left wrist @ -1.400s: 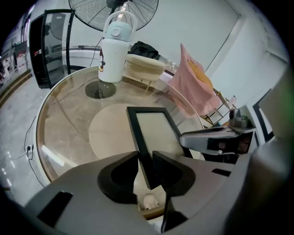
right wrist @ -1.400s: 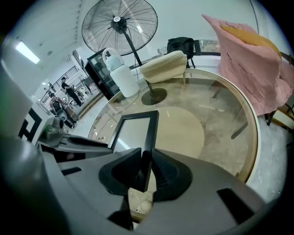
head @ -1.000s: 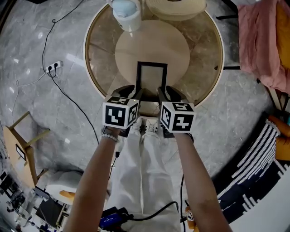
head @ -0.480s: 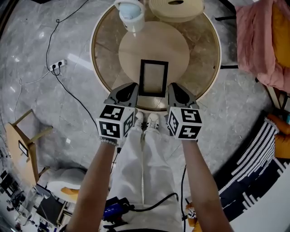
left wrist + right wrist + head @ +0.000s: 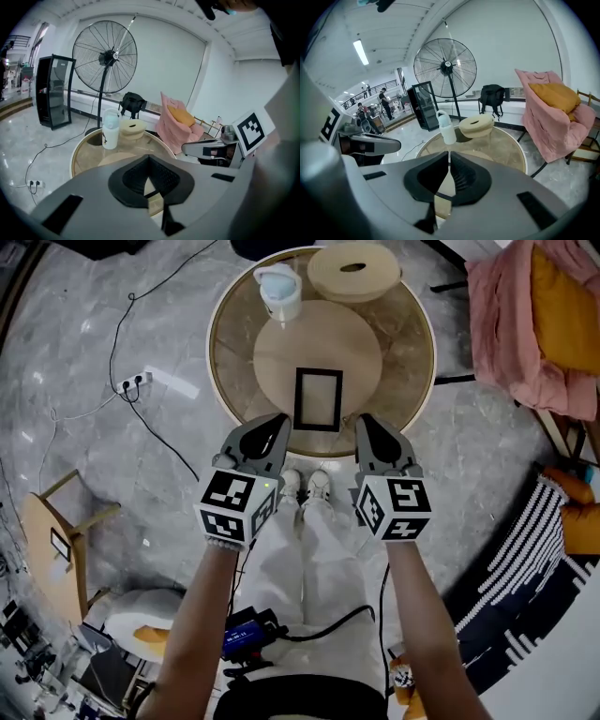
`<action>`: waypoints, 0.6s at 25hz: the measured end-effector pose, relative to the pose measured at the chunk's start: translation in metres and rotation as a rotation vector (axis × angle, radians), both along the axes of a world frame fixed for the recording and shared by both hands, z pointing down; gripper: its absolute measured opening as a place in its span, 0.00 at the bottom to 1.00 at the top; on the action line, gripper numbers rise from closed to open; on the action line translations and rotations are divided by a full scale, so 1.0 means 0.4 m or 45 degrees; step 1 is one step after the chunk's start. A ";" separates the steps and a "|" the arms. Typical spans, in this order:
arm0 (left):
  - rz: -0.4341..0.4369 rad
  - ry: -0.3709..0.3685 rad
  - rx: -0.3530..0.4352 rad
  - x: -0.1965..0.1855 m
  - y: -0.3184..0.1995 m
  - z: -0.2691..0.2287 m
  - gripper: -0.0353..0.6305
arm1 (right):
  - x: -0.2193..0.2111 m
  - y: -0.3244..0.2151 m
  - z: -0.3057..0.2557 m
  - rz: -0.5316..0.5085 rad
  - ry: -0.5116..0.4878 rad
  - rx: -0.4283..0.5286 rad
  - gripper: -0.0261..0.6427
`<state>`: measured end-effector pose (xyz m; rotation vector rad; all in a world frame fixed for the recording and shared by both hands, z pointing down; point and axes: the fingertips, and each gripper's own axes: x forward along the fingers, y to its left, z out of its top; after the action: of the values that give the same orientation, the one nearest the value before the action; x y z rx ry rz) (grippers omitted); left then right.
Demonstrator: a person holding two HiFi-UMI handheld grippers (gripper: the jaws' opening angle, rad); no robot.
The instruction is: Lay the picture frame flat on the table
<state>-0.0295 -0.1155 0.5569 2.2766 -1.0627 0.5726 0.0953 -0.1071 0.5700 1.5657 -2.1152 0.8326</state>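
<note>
While both grippers hang on the person's side of it, the black rectangular picture frame (image 5: 319, 399) lies flat on the pale beige round disc (image 5: 319, 338) at the middle of the round glass-topped bench (image 5: 413, 352). Its long sides run away from the person, and neither gripper touches it.

The left gripper (image 5: 278, 420) is just to the near left of the frame's closest short edge. In the left gripper view its two black ribbed pads meet at the tip, so this gripper (image 5: 149, 161) is closed with nothing held between the pads. The right gripper (image 5: 366, 422) is at the near right of the same edge. In its own view this gripper (image 5: 449, 158) likewise has its pads pressed together and is empty. Each gripper's marker cube sits on the side towards the person's forearm.

Beyond the frame's far left corner a white jug with a pale blue lid (image 5: 279, 292) stands at the disc's edge. Beyond the frame's far right corner a cream ring-shaped pad with a centre hole (image 5: 354, 270) rests on the bench rim.

Well to the right of the frame, off the bench, a pink cloth-draped chair with an orange cushion (image 5: 530, 329) stands on the grey marble floor (image 5: 112, 456). Far left of the frame a white power strip (image 5: 137, 382) lies on that floor.
</note>
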 end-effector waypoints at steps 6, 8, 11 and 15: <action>0.077 -0.007 0.114 -0.001 0.019 -0.155 0.08 | -0.007 -0.012 -0.167 -0.038 0.025 0.126 0.10; 0.124 -0.012 0.163 0.011 0.033 -0.212 0.08 | -0.004 -0.012 -0.224 -0.042 0.030 0.167 0.10; 0.167 0.007 0.221 0.021 0.052 -0.291 0.08 | 0.003 0.002 -0.300 -0.032 0.039 0.210 0.10; 0.198 0.010 0.305 0.013 0.056 -0.381 0.08 | 0.002 0.022 -0.380 -0.031 0.041 0.264 0.10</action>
<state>-0.0243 -0.0931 0.4044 2.5854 -1.0027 0.5208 0.0963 -0.0984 0.4179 1.6375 -2.2529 0.5918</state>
